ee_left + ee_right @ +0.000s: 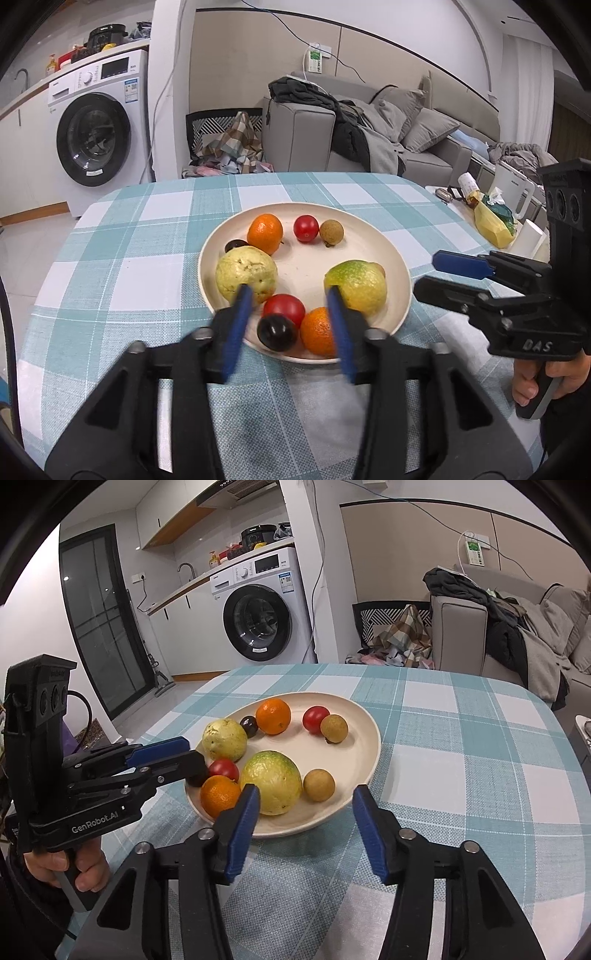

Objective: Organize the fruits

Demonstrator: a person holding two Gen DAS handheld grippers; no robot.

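A cream plate (369, 229) (365, 731) on the checked tablecloth holds two yellow-green guavas (245, 273) (356, 286), two oranges (265, 232) (317, 332), two red tomatoes (306, 228) (284, 308), two dark plums (276, 332) (236, 244) and brown longans (331, 232) (319, 784). My left gripper (290, 291) is open and empty, its jaws over the plate's near edge, around the near tomato and plum. My right gripper (304, 794) is open and empty at the plate's near right edge, in front of the larger guava (275, 781); in the left wrist view it (432, 273) hangs right of the plate.
The round table (110, 258) has free cloth around the plate. A side table at the right holds a yellow bag (493, 225) and a white jug. A washing machine (99, 129), a laundry basket and a grey sofa (369, 129) stand behind.
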